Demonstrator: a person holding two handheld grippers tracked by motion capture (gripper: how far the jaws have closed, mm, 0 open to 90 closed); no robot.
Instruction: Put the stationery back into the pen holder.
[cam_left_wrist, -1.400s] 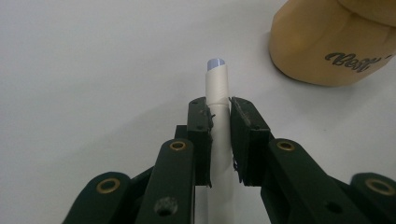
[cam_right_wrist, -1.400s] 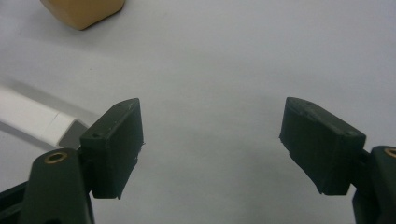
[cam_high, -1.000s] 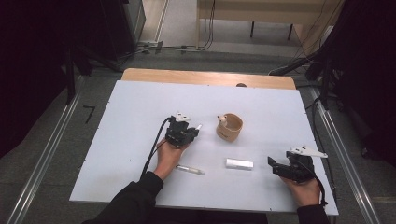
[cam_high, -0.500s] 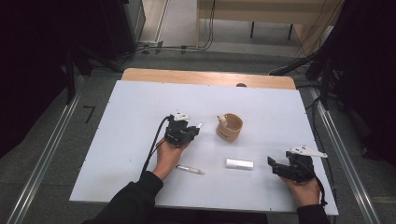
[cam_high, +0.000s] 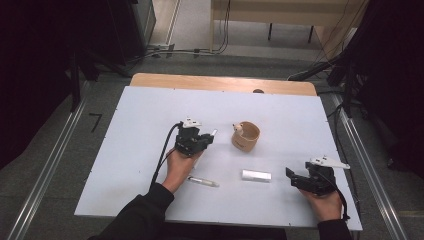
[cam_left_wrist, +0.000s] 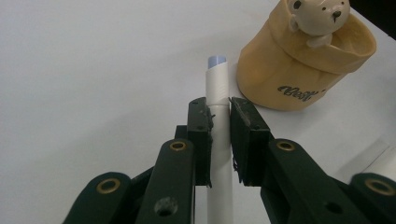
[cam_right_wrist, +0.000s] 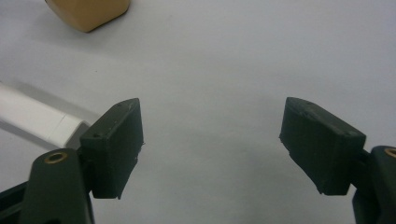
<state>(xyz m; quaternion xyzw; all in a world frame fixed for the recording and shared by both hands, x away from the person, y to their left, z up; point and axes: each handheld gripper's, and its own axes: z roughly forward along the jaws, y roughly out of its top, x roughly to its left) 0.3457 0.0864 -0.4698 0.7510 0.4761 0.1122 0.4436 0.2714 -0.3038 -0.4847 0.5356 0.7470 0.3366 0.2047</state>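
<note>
Partly legible — tan bear cup (cam_left_wrist: 303, 65) lettering reads "Best".

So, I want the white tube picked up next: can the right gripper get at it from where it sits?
Probably yes: the right gripper is open, and bare table lies between it and the white tube.

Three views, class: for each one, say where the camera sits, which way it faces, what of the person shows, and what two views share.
High view: above the person's side, looking forward and down on the table; both forearms, left gripper, right gripper.
Left gripper view: rides the left gripper, looking along its fingers, shut on a white pen.
Right gripper view: rides the right gripper, facing the tabletop, fingers apart.
Shared: the tan cup shows in the high and left gripper views.
</note>
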